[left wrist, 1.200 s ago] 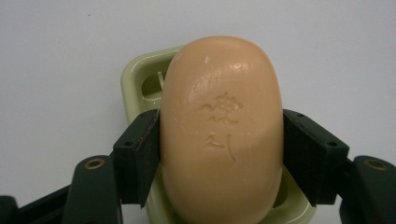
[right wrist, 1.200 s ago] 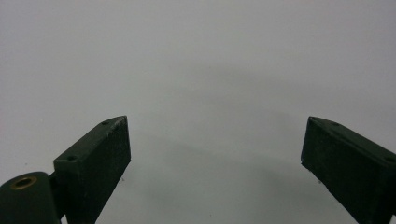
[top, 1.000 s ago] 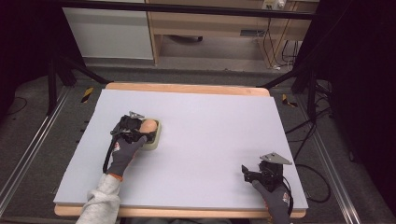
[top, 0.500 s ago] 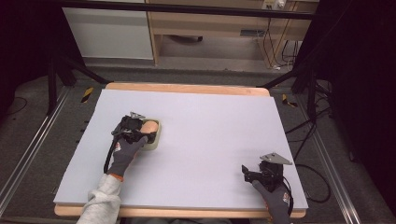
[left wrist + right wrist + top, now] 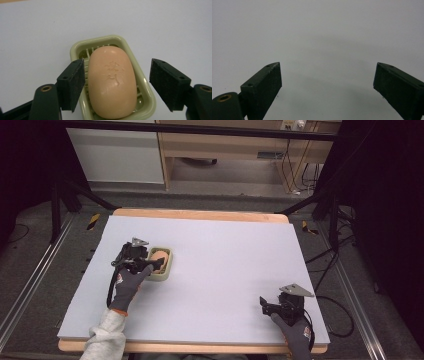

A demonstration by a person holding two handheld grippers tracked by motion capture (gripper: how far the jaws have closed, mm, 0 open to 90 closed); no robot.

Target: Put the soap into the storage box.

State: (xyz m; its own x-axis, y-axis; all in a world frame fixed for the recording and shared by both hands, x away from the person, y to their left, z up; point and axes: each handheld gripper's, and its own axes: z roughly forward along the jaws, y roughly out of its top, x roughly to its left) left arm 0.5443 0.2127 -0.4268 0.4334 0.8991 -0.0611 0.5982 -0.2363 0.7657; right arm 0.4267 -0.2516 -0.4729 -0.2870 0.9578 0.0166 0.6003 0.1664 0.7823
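Peach soap (image 5: 112,82) (embossed mark, perhaps unreadable)

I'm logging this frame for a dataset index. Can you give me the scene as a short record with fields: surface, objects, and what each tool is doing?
surface: pale grey table top on a wooden board
objects: peach soap bar lying in a pale green soap dish
soap marking: embossed stamp on top, not legible
left tool: jaws open, one either side of the soap, not touching it
right tool: jaws open, nothing between them, near the table's front right corner
hands: gloved, one on each tool
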